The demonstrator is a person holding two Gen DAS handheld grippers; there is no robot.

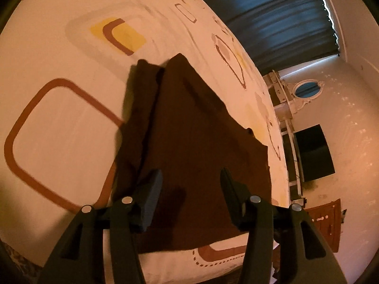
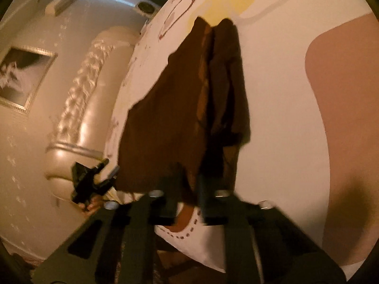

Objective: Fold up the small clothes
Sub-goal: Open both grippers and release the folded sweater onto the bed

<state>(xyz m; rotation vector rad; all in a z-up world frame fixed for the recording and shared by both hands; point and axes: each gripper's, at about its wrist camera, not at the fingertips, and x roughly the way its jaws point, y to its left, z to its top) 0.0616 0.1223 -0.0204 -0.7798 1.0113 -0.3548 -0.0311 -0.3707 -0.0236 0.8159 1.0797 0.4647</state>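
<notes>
In the right wrist view, motion blur smeared the right tongs (image 2: 187, 196), so the frame alone left it unclear whether their fingers met or pinched cloth. The near hem of the brown garment (image 2: 163, 123) vanished behind those fingers. The left tongs (image 2: 94, 184) showed only as a small dark blur by the bed's edge, their state unreadable there. In the left wrist view, the bedsheet (image 1: 71, 130) ran off the top and left edges, and the garment's near corners lay hidden behind the tong arms.
</notes>
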